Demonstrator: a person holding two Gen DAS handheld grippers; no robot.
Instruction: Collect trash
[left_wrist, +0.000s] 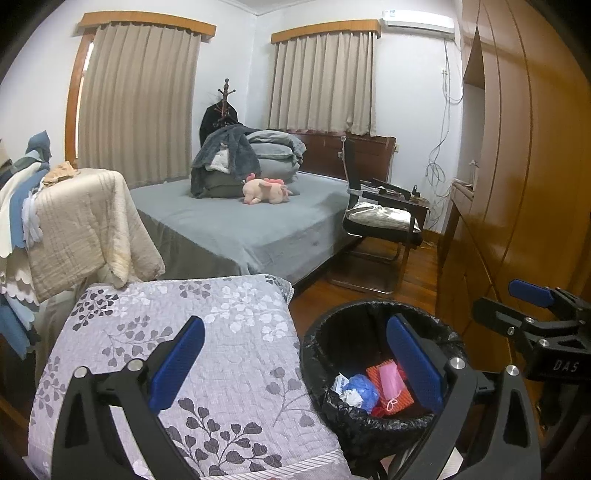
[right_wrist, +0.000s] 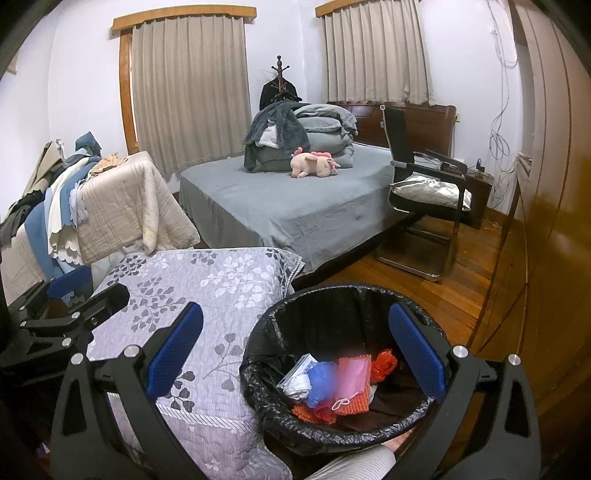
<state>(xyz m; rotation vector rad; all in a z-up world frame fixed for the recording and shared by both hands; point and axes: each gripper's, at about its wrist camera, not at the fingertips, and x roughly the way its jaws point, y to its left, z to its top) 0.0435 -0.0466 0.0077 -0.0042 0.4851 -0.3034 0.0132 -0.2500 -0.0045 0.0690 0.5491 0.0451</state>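
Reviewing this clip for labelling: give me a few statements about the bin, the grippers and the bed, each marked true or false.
1. The trash bin is lined with a black bag and already holds trash. True.
2. The left gripper is shut on a piece of trash. False: its jaws stand wide open and hold nothing.
3. The right gripper is open. True.
4. The bin stands on top of the floral quilt. False: it stands beside the quilt, to its right in both views.
5. A pink plush toy lies on the bed. True.
6. The chair seat holds a blue cushion. False: the cushion is whitish.
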